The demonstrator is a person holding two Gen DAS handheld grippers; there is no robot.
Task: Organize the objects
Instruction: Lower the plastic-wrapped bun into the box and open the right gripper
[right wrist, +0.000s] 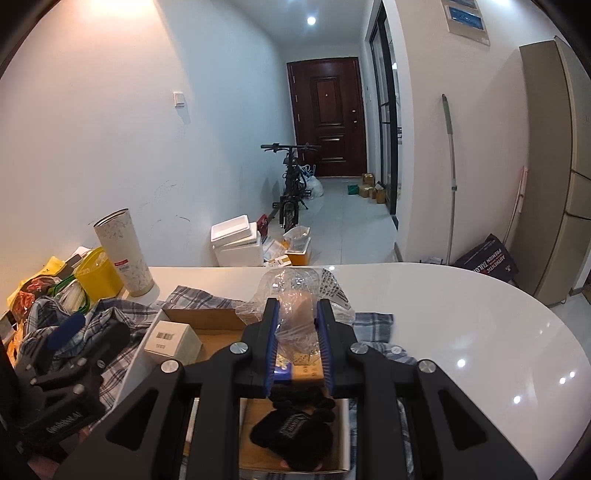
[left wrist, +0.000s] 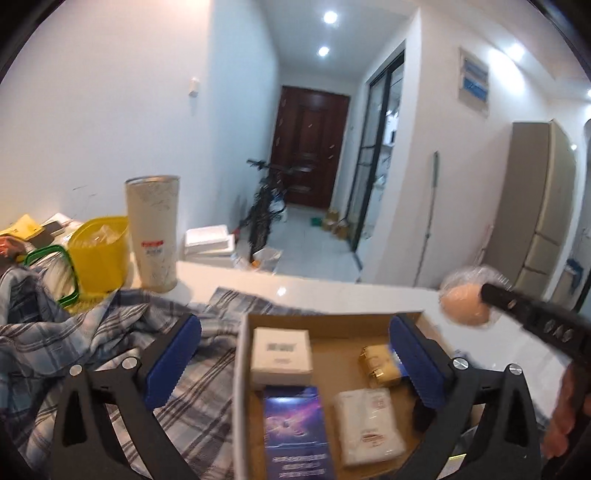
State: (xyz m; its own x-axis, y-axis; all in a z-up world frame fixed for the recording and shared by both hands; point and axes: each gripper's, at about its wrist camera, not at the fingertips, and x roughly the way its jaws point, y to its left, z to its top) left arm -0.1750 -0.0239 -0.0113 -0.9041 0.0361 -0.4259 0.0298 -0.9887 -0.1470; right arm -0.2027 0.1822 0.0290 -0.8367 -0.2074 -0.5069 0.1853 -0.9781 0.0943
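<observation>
White desk point(right wrist: 461, 295) bearing an open cardboard box point(left wrist: 242, 369) on plaid cloth point(left wrist: 110, 332). Left tool point(left wrist: 295, 365) gapes wide, empty, over the box. Right tool point(right wrist: 297, 339) is clamped on a clear-wrapped peach item point(left wrist: 463, 304) beyond the box's far rim.

Scene is lit from above by recessed ceiling spots point(left wrist: 330, 17), cool white; hallway is bright, walls point(right wrist: 92, 122) evenly washed w/ a slight blue cast. Glare spots are seen on the glossy white table point(right wrist: 461, 332). Strong fisheye bending is seen in both views, w/ black vignette at the corners. Left wrist view is motion-blurred throughout, esp. the checked cloth point(left wrist: 110, 339) and the box point(left wrist: 242, 369). Right wrist view is sharp; soft shadows are cast under the near black parts.
</observation>
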